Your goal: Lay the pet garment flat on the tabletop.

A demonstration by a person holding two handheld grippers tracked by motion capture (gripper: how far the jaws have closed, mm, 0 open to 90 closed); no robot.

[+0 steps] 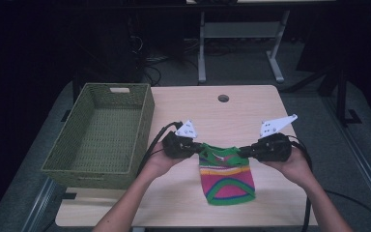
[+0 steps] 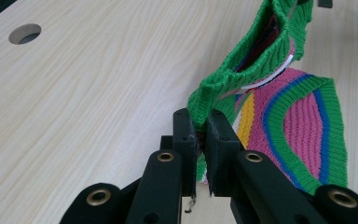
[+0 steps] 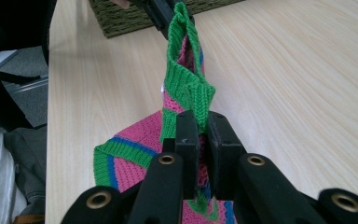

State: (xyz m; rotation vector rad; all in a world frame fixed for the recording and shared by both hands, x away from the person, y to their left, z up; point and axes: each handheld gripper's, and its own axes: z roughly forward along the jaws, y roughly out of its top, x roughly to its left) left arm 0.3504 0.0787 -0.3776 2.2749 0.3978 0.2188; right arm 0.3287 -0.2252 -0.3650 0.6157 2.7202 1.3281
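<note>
both tools are clamped on the same knitted sock (image 1: pixel 226 176) — the left tool (image 1: pixel 197 148) pinches the green cuff at one end, the right tool (image 1: pixel 245 151) at the other, so the cuff is stretched between them. the striped rest of it lies on the bench (image 1: pixel 241 108) — green woven basket (image 1: pixel 101 133) sits off to the left.

Green cuff edge of the knitted garment (image 2: pixel 279 116) hidden between the left tongs (image 2: pixel 203 135), far end cropped above.
</note>
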